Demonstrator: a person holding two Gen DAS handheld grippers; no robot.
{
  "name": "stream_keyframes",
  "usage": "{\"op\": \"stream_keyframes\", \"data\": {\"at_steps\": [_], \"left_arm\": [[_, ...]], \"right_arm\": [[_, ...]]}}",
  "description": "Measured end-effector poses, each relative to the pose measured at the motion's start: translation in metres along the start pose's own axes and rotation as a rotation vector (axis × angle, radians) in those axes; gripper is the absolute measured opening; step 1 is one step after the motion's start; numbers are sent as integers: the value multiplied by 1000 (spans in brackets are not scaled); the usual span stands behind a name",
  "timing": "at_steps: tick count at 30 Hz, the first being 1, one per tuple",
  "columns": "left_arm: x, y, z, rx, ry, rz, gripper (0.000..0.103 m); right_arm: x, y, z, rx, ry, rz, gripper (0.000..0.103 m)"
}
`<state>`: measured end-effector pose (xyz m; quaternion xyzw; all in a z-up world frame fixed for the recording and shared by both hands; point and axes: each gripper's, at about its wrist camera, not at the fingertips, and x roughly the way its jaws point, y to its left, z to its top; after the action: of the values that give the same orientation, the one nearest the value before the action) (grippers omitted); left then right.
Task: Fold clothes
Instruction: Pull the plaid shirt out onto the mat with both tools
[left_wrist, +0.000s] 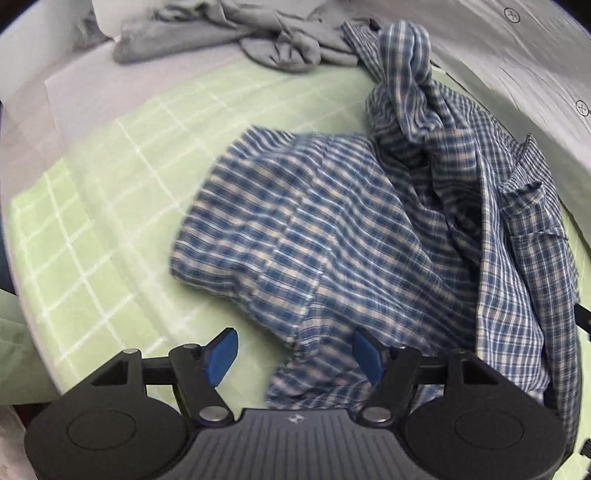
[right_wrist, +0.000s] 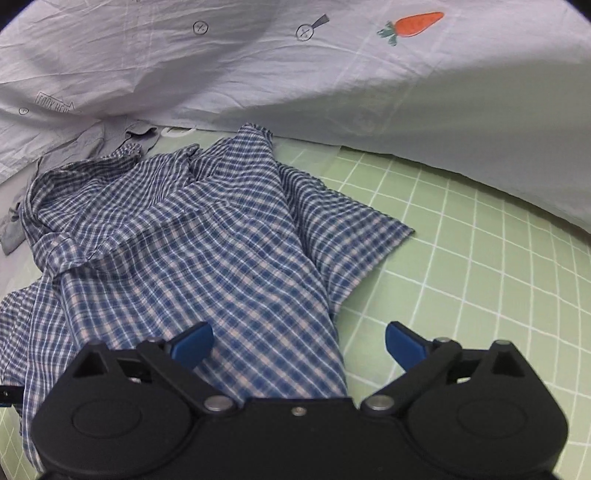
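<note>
A blue and white checked shirt (left_wrist: 332, 221) lies crumpled on a green grid mat (left_wrist: 96, 229). In the left wrist view its hem runs down between the blue pads of my left gripper (left_wrist: 295, 356), which stands open with the pads apart from the cloth's left side. In the right wrist view the same shirt (right_wrist: 192, 236) spreads over the mat (right_wrist: 461, 258), one sleeve reaching right. My right gripper (right_wrist: 299, 343) is wide open above the shirt's lower edge; the left pad hangs over cloth, the right pad over bare mat.
A grey garment (left_wrist: 258, 40) lies bunched at the far end of the mat. A pale quilt (right_wrist: 332, 74) with a carrot print (right_wrist: 413, 24) borders the mat at the back and right.
</note>
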<state>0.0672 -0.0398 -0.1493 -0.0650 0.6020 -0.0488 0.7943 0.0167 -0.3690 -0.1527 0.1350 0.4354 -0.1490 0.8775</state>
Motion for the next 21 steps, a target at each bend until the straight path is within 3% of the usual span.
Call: {"op": "stream_keyframes", "data": {"at_steps": [3,6,8,10,14,21], "left_arm": [[9,-7,7,25,10,-22,70],[15,-25,15,124,-5,8,70],[18,-36,21,181,-17,20,69],[19,-46,27,227,-35,17,61],[28,-71,46,293,-71,1,51],[64,-163,78,423,-129,-105,47]], "right_arm": [[18,4,8,31,4,28,97],[36,4,14,64,41,41,72],[44,2,18,72,55,49,32],[47,2,19,48,41,41,13],[42,-11,12,5,-6,-46,7],[-10,-103,-40,256,-15,-293,7]]}}
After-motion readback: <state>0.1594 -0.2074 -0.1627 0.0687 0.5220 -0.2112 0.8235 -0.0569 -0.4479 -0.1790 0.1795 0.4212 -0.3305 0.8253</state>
